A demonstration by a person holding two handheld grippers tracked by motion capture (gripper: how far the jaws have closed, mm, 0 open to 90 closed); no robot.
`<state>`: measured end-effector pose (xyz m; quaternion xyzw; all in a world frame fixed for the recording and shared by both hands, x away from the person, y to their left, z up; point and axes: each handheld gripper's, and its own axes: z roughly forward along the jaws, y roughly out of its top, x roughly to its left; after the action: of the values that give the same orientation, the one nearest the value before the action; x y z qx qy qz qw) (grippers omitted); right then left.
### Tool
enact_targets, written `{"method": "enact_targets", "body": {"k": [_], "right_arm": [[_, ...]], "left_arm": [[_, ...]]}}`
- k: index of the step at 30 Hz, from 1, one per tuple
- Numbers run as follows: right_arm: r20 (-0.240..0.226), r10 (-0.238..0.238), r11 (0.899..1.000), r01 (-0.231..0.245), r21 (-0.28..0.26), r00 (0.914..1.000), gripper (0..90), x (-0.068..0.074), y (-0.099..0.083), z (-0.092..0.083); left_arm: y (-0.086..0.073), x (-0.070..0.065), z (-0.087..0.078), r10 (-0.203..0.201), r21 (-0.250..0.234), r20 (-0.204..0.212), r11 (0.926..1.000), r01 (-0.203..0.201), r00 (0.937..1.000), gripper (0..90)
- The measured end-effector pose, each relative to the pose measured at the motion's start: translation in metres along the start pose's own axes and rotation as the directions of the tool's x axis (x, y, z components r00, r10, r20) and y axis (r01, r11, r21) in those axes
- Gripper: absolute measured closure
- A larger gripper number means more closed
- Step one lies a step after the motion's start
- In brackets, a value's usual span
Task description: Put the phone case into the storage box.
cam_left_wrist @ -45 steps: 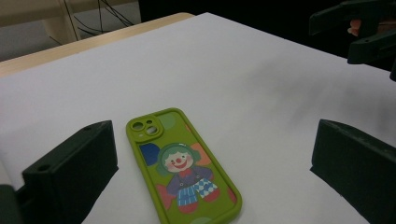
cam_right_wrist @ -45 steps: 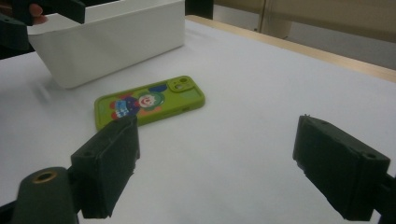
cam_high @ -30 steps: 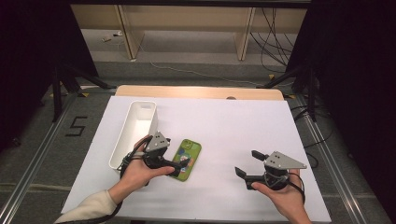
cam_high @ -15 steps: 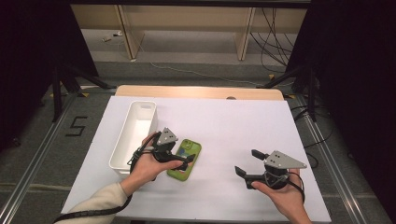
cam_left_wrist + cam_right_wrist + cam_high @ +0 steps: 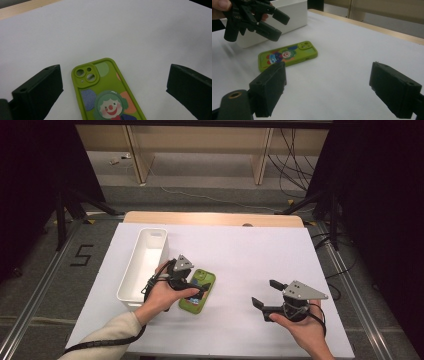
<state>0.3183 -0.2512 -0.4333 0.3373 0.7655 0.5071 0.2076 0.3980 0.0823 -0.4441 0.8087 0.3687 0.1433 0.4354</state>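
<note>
Both grippers' jaws open | left gripper point(image 5: 192, 287) over phone point(image 5: 200, 292) | phone's bottom cut off

One green phone case point(image 5: 198, 291), one white bin point(image 5: 144, 263), two grippers

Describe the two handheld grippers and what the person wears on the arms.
Both grippers, left gripper and right gripper, are black with two blocky, square-ended jaws and a grey three-cornered plate on top. A black cable trails from each. The left arm wears a cream sleeve.
</note>
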Motion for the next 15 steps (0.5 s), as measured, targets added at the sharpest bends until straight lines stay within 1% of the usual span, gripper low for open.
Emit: {"method": "enact_targets", "body": {"k": [4, 9, 11, 15], "right_arm": [[-0.001, 0.000, 1.000, 0.000, -0.001, 1.0000, 15.3, 0.000, 0.000, 0.000], [0.001, 0.000, 1.000, 0.000, -0.001, 1.0000, 15.3, 0.000, 0.000, 0.000], [0.002, 0.000, 1.000, 0.000, 0.001, 1.0000, 15.3, 0.000, 0.000, -0.001], [0.002, 0.001, 1.000, -0.001, -0.001, 1.0000, 15.3, 0.000, 0.000, 0.000]], "left_arm": [[0.002, -0.001, 0.007, -0.008, 0.010, -0.010, 0.9999, 0.009, 0.9999, 0.0], [0.005, -0.001, 0.017, -0.016, 0.040, -0.023, 0.9991, 0.017, 0.9996, 0.0], [0.005, -0.002, 0.021, -0.026, 0.040, -0.028, 0.9988, 0.027, 0.9993, 0.0], [0.006, -0.001, 0.027, -0.031, 0.051, -0.038, 0.9982, 0.033, 0.9988, 0.0]]}}
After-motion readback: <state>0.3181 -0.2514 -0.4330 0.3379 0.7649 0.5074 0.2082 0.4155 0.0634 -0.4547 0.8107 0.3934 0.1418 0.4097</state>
